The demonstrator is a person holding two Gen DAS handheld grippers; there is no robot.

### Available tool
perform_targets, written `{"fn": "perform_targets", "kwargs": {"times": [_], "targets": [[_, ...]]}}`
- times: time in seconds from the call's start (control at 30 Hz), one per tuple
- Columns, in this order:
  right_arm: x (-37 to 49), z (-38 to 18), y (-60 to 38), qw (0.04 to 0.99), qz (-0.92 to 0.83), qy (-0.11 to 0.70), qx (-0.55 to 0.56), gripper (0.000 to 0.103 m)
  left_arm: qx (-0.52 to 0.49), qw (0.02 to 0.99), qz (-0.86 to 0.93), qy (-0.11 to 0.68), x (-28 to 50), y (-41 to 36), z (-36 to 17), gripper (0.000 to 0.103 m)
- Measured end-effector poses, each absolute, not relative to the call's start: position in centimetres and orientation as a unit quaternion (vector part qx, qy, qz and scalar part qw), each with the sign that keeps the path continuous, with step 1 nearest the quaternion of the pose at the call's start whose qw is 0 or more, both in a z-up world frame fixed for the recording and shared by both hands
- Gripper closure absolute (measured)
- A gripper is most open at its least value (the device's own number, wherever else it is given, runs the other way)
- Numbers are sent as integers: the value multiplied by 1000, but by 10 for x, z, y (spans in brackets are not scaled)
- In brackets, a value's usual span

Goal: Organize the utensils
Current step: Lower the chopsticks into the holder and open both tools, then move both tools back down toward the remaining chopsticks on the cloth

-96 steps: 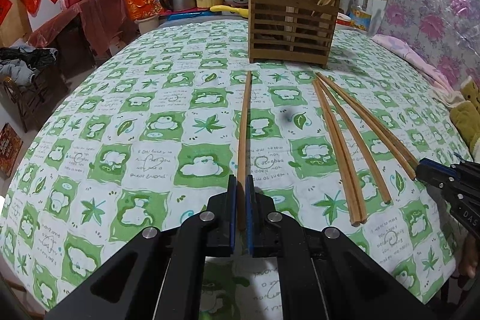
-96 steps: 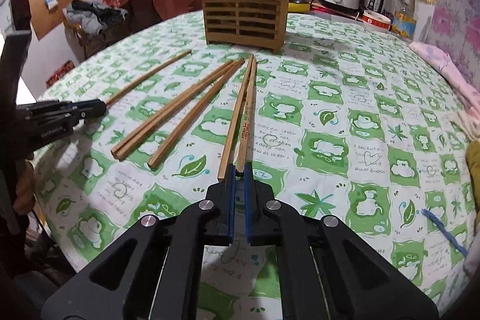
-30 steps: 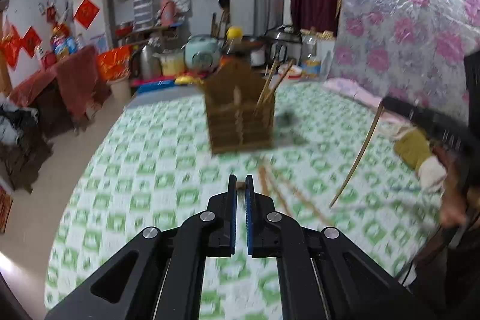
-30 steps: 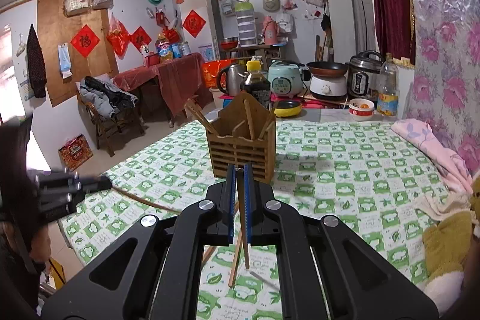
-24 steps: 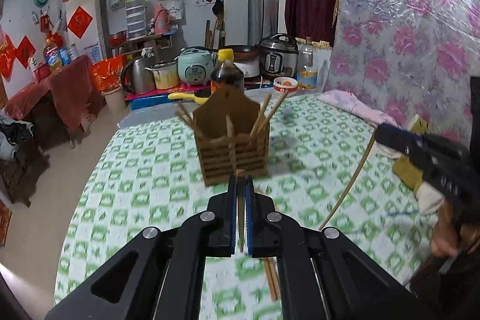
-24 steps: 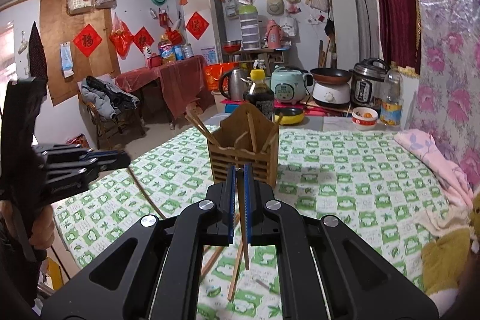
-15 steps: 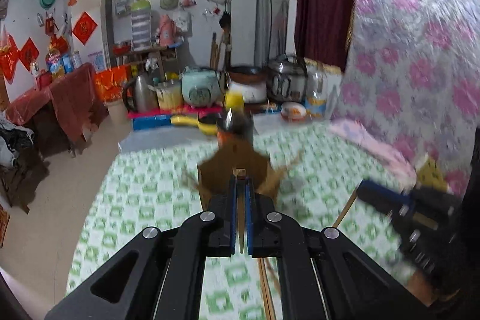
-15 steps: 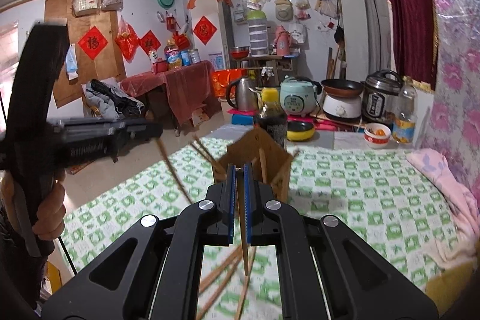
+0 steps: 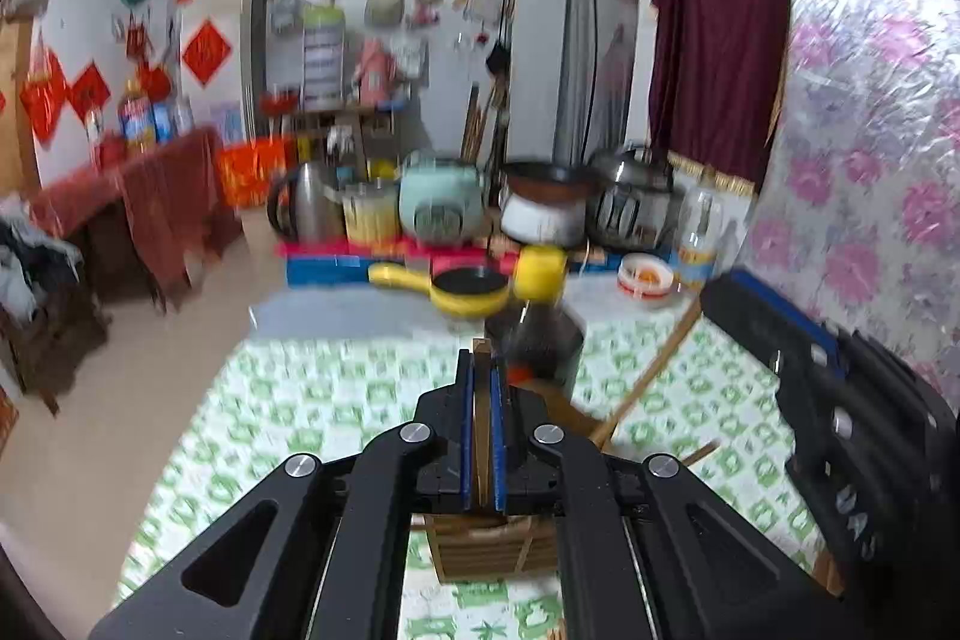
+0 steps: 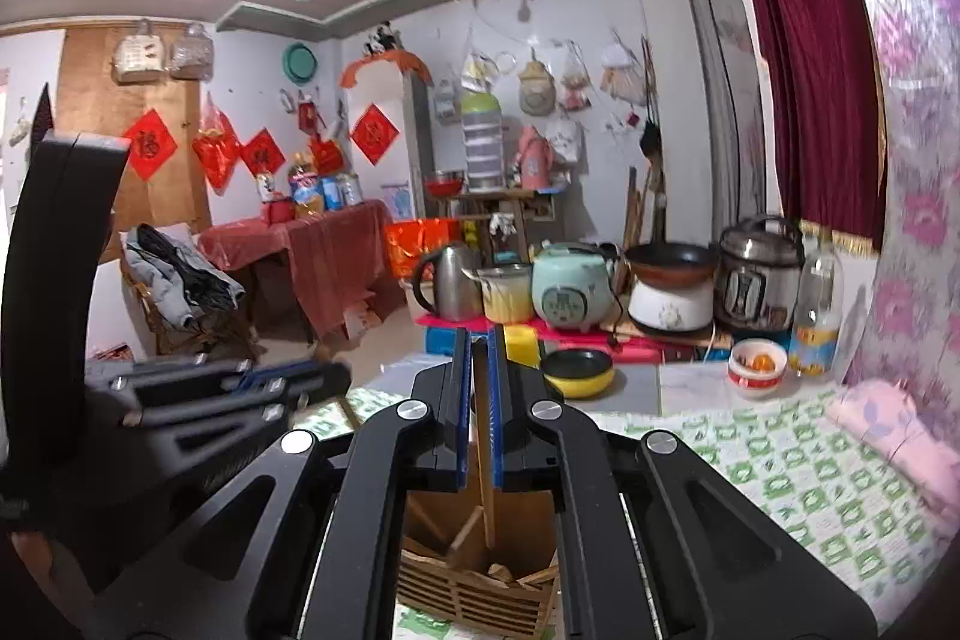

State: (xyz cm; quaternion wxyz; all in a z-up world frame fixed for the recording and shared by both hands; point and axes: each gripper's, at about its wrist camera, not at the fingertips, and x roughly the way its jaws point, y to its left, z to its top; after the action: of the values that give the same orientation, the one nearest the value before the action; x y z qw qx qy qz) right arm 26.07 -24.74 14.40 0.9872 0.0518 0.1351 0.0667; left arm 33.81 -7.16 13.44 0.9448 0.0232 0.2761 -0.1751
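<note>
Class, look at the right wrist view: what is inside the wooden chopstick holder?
Inside the wooden holder lie several leaning chopsticks. The chopstick held by the right tongs points down into it. The tongs cover the holder's sides, so a full count is impossible.

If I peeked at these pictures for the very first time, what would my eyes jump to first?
Probably the big black tongs up front: the right tongs pinch a chopstick that points down into the wooden chopstick holder on the green-checked tablecloth. The left tongs beside them pinch their own chopstick too. Behind them, red paper decorations hang on the wall.
</note>
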Motion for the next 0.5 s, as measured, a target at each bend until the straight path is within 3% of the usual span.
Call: {"fn": "perform_targets", "kwargs": {"times": [0.03,0.1,0.17,0.23,0.33,0.4,0.5], "targets": [[266,136,-249,985,70,150,53,97,20,941,-176,290,342,-69,124,97],[269,126,-253,979,79,176,61,92,21,936,-175,304,343,-66,113,87],[261,125,-258,978,78,178,71,85,26,938,-162,306,338,-59,107,38],[243,133,-265,981,66,168,76,73,22,947,-142,287,324,-47,109,24],[212,140,-273,983,57,155,79,49,15,948,-137,286,307,-34,111,14],[189,143,-275,983,56,154,83,24,1,946,-137,294,294,-24,111,11],[147,146,-280,983,58,147,96,11,-18,941,-139,307,265,-8,107,10]]}}
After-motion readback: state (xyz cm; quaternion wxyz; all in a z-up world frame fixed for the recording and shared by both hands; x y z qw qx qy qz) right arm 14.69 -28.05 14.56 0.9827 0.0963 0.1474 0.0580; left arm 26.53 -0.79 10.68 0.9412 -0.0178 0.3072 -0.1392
